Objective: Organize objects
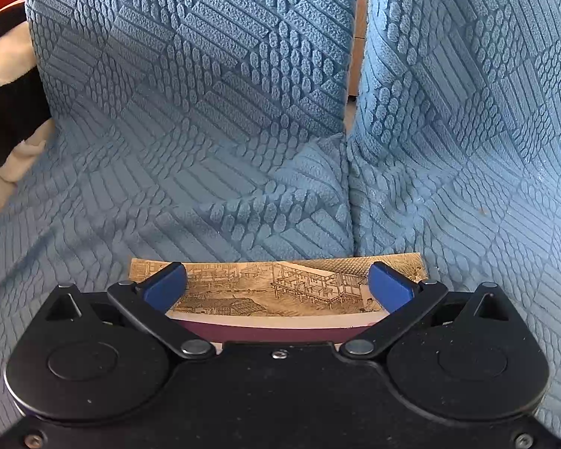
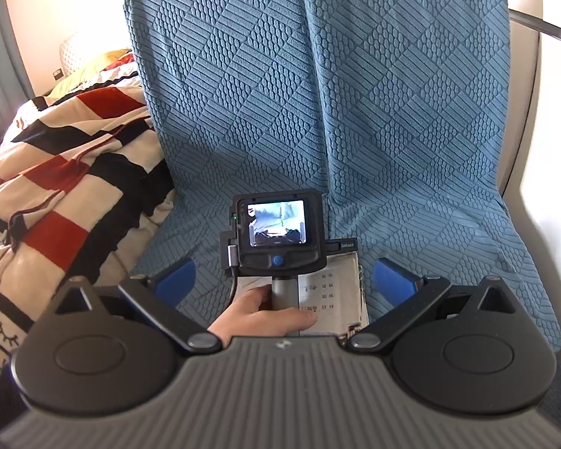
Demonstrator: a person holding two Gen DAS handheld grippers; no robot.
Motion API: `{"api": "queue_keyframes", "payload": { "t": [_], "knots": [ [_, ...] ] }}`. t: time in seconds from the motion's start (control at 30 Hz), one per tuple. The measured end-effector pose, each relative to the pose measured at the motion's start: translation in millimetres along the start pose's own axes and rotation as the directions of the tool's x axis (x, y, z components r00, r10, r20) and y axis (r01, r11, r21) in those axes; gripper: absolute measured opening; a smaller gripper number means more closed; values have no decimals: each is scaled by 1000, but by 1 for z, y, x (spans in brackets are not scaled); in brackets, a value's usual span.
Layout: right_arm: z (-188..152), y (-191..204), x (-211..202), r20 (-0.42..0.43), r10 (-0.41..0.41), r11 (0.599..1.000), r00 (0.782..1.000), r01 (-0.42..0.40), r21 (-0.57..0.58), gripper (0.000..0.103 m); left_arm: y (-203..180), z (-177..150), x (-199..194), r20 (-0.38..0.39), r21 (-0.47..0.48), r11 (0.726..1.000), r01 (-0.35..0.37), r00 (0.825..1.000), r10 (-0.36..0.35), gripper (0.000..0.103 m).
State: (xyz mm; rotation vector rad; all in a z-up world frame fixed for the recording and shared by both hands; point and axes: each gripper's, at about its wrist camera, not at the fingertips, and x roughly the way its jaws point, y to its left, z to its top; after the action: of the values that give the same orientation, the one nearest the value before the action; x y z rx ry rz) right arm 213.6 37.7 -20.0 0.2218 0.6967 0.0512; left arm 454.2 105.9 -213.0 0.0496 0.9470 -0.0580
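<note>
A book [image 1: 265,292] with a tan ink-drawn cover and a maroon edge lies on the blue-covered seat [image 1: 168,202]. My left gripper [image 1: 276,286] hovers just over it, open, with its blue pads [image 1: 166,286] spread wide above the cover. The book reaches past both pads. In the right wrist view a hand [image 2: 265,318] holds the left gripper's handle below its screen unit [image 2: 278,232], and the book [image 2: 333,299] shows underneath as a pale printed page. My right gripper [image 2: 284,280] hangs behind, open, with nothing between its fingers.
A red, black and cream striped blanket [image 2: 56,187] is piled on the seat to the left, and its edge [image 1: 3,93] shows in the left wrist view. A gap [image 1: 349,187] splits the two blue cushions. A cream armrest [image 2: 542,187] bounds the right side.
</note>
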Motion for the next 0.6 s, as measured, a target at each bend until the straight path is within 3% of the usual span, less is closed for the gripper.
{"api": "queue_keyframes", "payload": {
  "t": [0.6],
  "knots": [
    [13,14,21,-5,-18,1000,1000,18,-25,103,1,-1,1,0,-2,1000,3,1000,-3,103]
  ]
}}
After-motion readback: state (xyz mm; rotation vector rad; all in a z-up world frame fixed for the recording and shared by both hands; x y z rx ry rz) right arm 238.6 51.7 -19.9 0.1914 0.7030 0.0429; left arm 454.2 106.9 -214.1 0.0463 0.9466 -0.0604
